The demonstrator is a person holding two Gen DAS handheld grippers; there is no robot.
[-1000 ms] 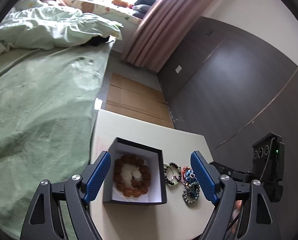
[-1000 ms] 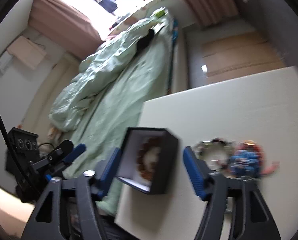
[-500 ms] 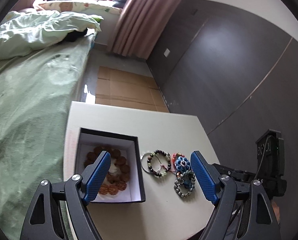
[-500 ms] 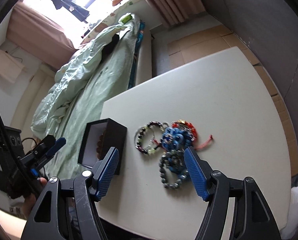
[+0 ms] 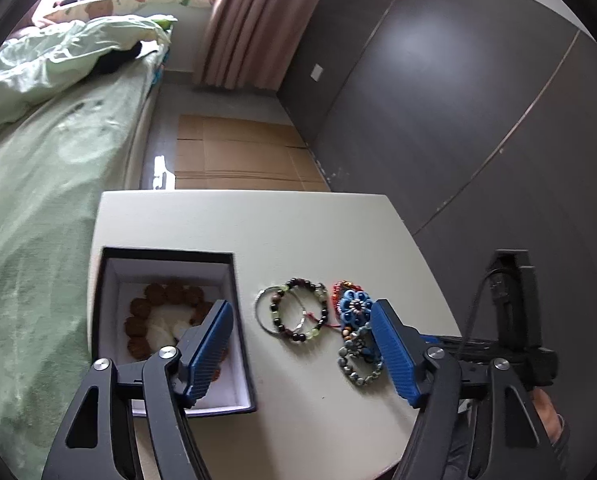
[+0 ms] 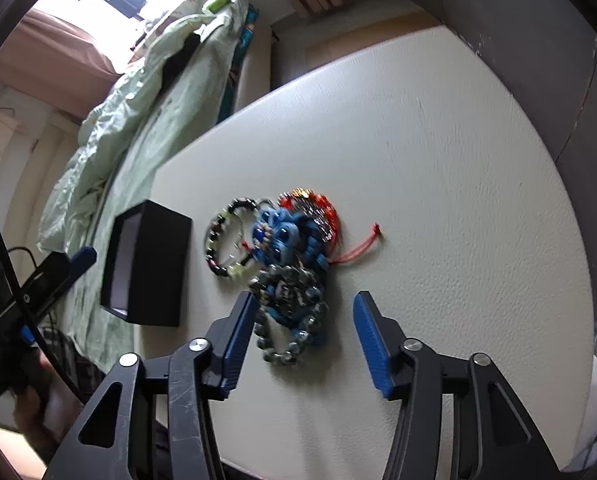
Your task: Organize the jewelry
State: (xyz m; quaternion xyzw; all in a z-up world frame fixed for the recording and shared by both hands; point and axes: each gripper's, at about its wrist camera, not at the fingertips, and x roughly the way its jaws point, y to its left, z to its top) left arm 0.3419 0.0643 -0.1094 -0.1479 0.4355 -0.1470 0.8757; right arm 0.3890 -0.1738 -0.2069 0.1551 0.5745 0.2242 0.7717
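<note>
- Several bracelets lie bunched on the desk [image 6: 438, 152], touching and overlapping, and that is my main worry: the right tongs [image 6: 302, 330] are closing while empty, with the grey bead bracelet [image 6: 290, 312] just ahead of the gap and its near loop between the tips, no pad pressing on it yet.
- If I clamp there, I judge the blue flower bracelet [image 6: 286, 236] lying over its far side could get dragged along, and the red cord bracelet [image 6: 318, 208] with its loose tail may follow.
- Round beads can roll out from between flat pads; a shallow pinch would likely drop them short of the black box [image 6: 146, 264], which sits well off to the left of the right tongs.
- My left tongs [image 5: 300, 348] are also narrowing on nothing, hovering above the dark-and-green bead bracelet [image 5: 300, 312]; their left finger hangs over the box, where a brown bead bracelet [image 5: 154, 312] already lies.
- A careless dip there could knock the box wall.
- Hard to read: the right view is smeared with motion, so bead outlines blur.
- The left finger covers part of the brown beads, and the right finger hides the edge of the grey loop.
- How the strands interlock, I cannot tell.
</note>
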